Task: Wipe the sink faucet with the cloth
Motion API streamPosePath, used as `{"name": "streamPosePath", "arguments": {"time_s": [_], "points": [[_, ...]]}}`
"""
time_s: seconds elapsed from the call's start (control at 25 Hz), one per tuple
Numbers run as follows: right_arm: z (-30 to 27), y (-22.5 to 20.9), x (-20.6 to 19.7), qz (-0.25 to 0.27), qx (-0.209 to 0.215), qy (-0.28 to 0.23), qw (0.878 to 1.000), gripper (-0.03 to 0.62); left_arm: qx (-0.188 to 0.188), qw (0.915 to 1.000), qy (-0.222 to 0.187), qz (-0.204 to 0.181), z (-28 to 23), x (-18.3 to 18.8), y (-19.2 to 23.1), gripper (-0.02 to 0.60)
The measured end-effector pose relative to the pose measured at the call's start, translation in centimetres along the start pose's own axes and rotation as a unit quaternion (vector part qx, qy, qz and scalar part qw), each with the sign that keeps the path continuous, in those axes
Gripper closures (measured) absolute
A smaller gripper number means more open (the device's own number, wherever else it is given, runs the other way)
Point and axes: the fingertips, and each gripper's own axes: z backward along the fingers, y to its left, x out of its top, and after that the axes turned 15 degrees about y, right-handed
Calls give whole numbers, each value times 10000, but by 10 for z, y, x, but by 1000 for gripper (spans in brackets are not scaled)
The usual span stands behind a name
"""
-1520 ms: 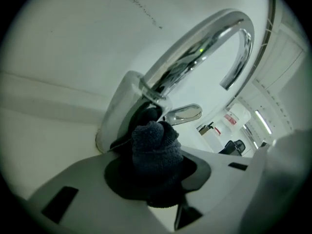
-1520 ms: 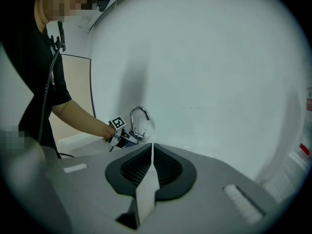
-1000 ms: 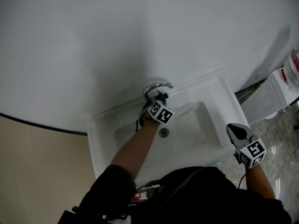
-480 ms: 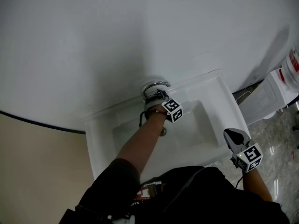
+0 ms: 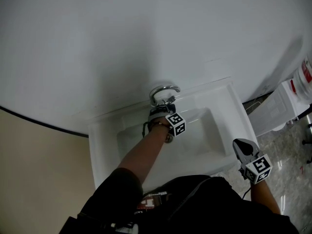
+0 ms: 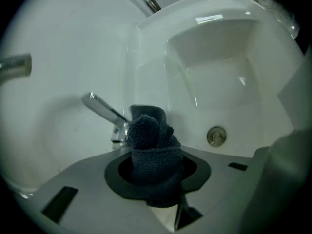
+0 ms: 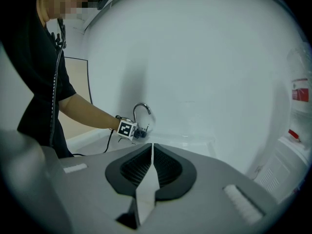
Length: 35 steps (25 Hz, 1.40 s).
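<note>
The chrome faucet [image 5: 163,90] arches over the back of the white sink [image 5: 234,112]. My left gripper [image 5: 163,110] sits at the faucet's base, tilted steeply down and shut on a bunched dark blue cloth [image 6: 153,141]. In the left gripper view, the cloth touches the faucet body just below the lever handle [image 6: 103,110]. The spout's end [image 6: 14,66] shows at the left and the drain [image 6: 216,136] lies to the right. My right gripper [image 5: 243,146] hangs off the sink's front right corner, shut with nothing in it. From there the faucet [image 7: 142,111] and the left gripper's marker cube [image 7: 127,128] are visible.
A curved white wall rises right behind the sink. To the right stand a white box [image 5: 275,106] and a white container with a red label [image 5: 304,77] on a tiled floor. A black cable [image 5: 145,128] trails from the left gripper.
My left gripper has rolled and sunk with the cloth toward the faucet's base. The right gripper has shifted only slightly and stays shut.
</note>
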Motion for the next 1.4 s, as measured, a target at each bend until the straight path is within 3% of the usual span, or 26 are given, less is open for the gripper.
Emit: {"name": "streamPosePath", "arguments": {"time_s": [0.12,0.16,0.2,0.24,0.28,0.36,0.4,0.44,0.48,0.52,0.68,0.72,0.92,1.0,1.08,1.24,1.32,1.4], "points": [[-2,3,4,51,16,-37,10000,579,-528,9972,-227,482,-11,-32,-12,465],[-2,3,5,62,17,-42,10000,579,-782,9924,-473,830,-10,-42,-14,465],[-3,3,5,69,16,-39,10000,579,-1109,9823,-756,1306,-8,-52,-13,465],[-3,2,5,73,14,-31,10000,579,-1474,9655,-1030,1886,-6,-64,-9,465],[-4,1,6,73,13,-22,10000,579,-1789,9428,-1267,2510,-6,-78,0,465],[-4,2,6,67,16,-2,10000,579,-2049,8956,-1638,3594,-9,-104,30,465],[-5,3,5,69,17,13,10000,579,-2059,8794,-1779,3906,-11,-112,44,465],[-5,4,6,77,16,32,10000,579,-2052,8719,-1889,4024,-12,-115,55,465],[-6,6,6,93,12,57,9999,579,-2045,8726,-1963,3978,-12,-112,61,465],[-6,8,7,116,6,88,9999,579,-2047,8788,-1992,3824,-12,-105,63,465],[-4,10,8,218,-63,199,9995,579,-1858,9216,-1669,2970,-17,-73,47,465],[-3,10,7,223,-85,218,9995,579,-1802,9276,-1572,2870,-23,-70,43,465],[1,4,0,212,-202,334,9990,579,-2194,9238,-1508,2751,-49,-57,11,465],[-1,4,4,240,-213,318,9990,579,-2276,9160,-1527,2929,-47,-58,12,465],[-3,6,9,290,-188,275,9990,579,-2450,8990,-1790,3158,-31,-60,15,465],[-8,16,26,418,-63,99,9991,579,-2519,8543,-2721,3643,25,-79,37,465],[-16,22,42,490,27,-53,9988,579,-2573,8257,-3130,3924,55,-98,52,465],[-24,30,59,517,146,-227,9983,579,-2747,7889,-3506,4233,86,-122,55,465]]}}
